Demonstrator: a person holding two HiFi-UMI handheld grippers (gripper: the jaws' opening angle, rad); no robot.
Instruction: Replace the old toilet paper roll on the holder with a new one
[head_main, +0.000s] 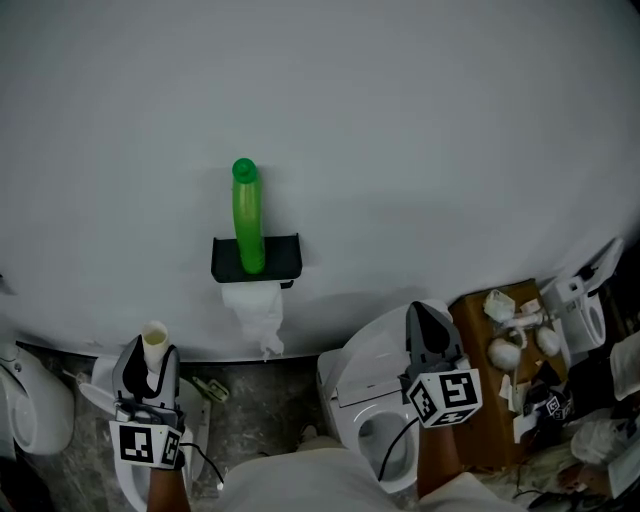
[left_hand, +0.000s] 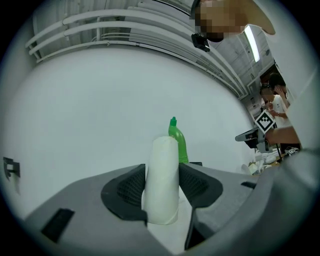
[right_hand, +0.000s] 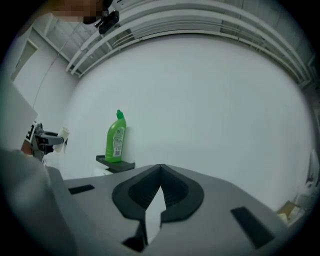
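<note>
A black wall holder (head_main: 285, 258) carries a green bottle (head_main: 247, 215) on its top shelf, and white toilet paper (head_main: 255, 310) hangs crumpled beneath it. My left gripper (head_main: 150, 372) is low at the left, shut on a pale, nearly bare paper tube (head_main: 153, 345) that stands upright between its pads. In the left gripper view the tube (left_hand: 162, 180) fills the gap, with the bottle (left_hand: 177, 142) behind it. My right gripper (head_main: 422, 315) is to the holder's lower right, shut and empty. In the right gripper view its tips (right_hand: 160, 172) meet, and the holder (right_hand: 116, 164) is far left.
A white toilet (head_main: 375, 400) stands below my right gripper. A brown stand (head_main: 490, 410) with white clutter is at the right. White fixtures (head_main: 35, 405) sit at the lower left. A plain white wall fills the background.
</note>
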